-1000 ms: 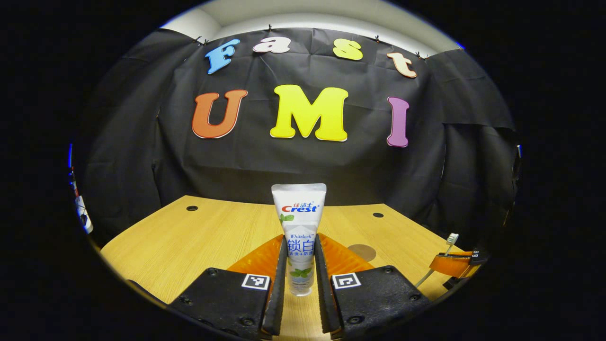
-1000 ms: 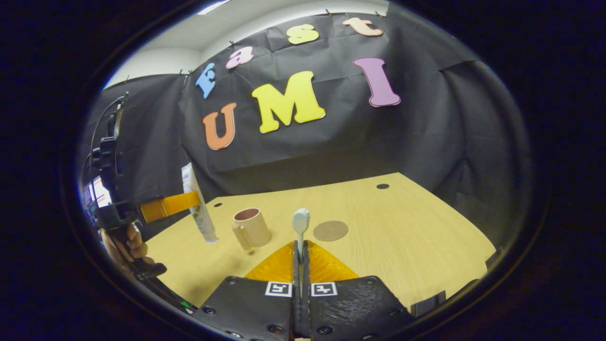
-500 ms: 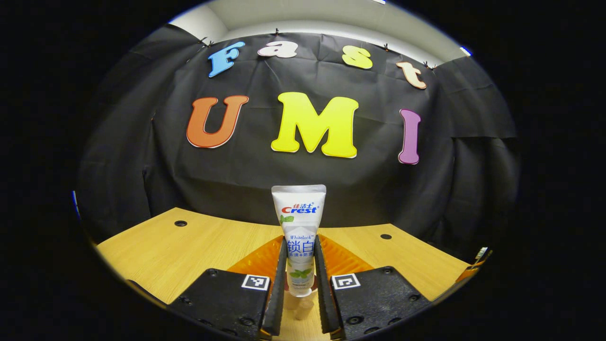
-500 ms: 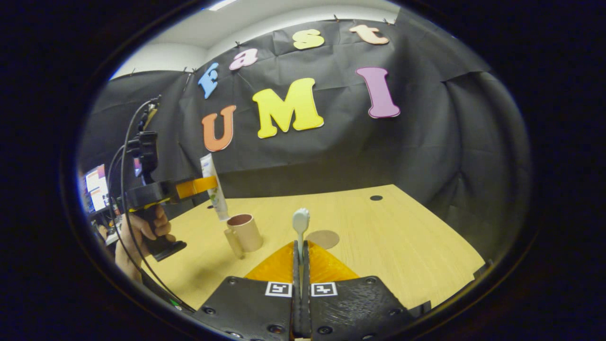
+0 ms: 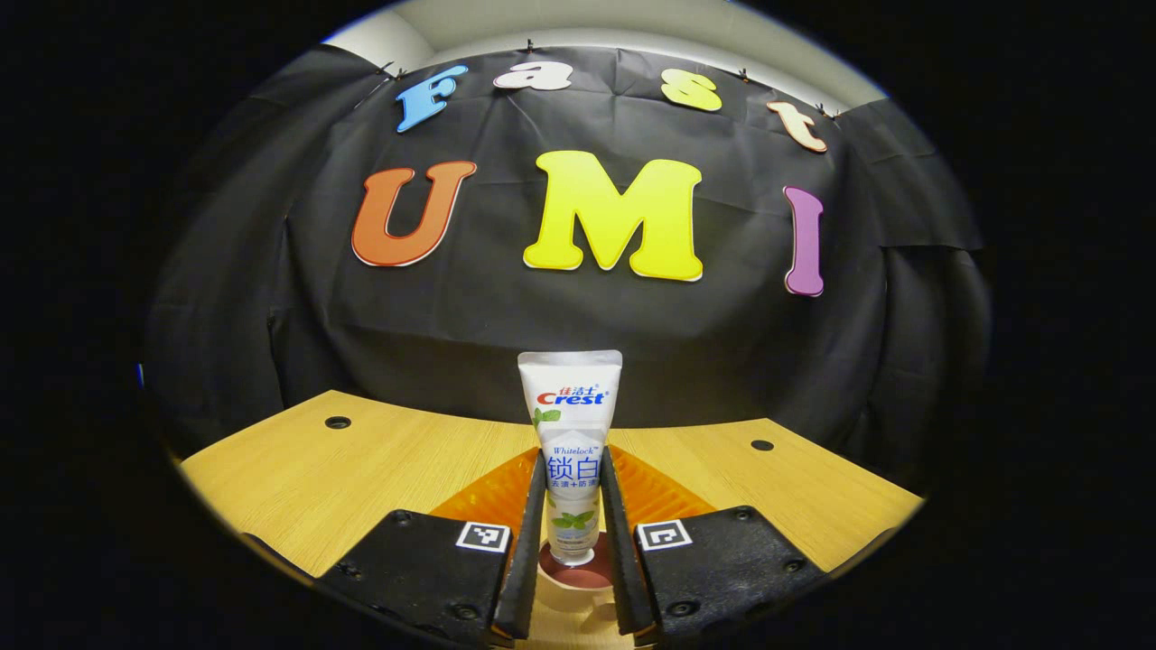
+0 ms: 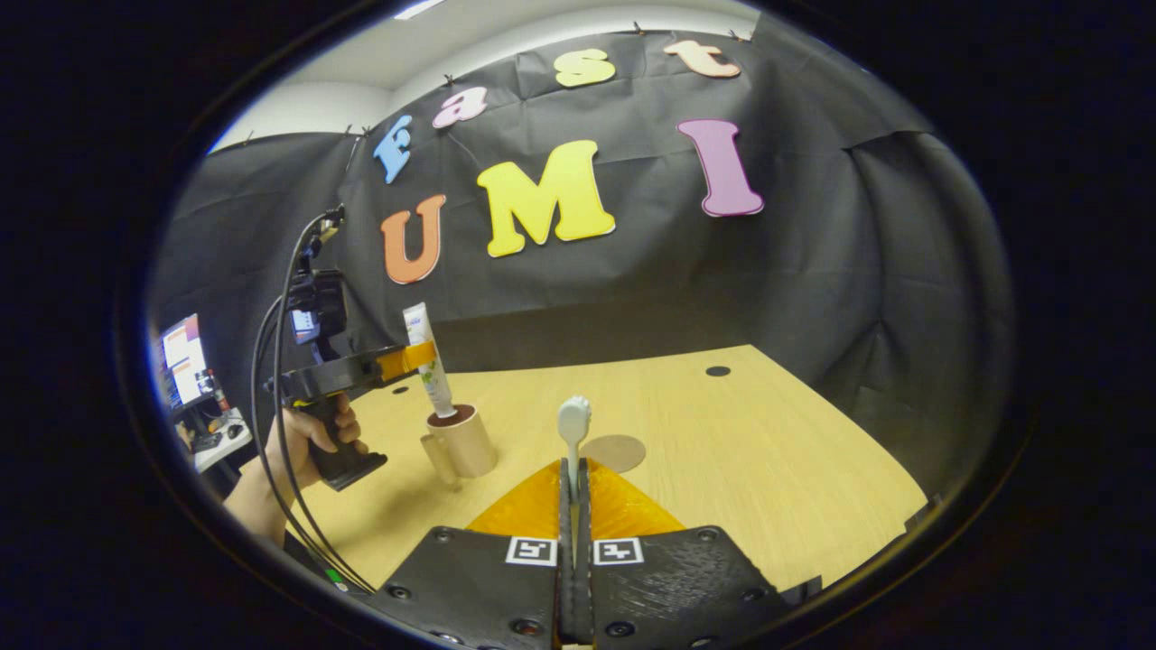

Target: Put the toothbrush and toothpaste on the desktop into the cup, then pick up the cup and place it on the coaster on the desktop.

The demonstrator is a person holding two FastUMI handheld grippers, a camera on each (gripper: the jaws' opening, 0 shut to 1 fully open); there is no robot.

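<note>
Above the cup, left claw pinches white toothpaste; right claw pinches toothbrush.

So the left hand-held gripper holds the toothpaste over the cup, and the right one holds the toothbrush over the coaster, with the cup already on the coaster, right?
Not quite: the cup stands on the bare desktop, beside the coaster, as the right gripper view shows. The rest holds.

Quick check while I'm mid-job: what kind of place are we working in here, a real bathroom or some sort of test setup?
Most likely a staged recording booth, not a bathroom. Black cloth hangs as the wall behind a bare wooden desktop with cable holes, and a computer monitor glows off to the side, beyond the hand holding the left gripper.
</note>
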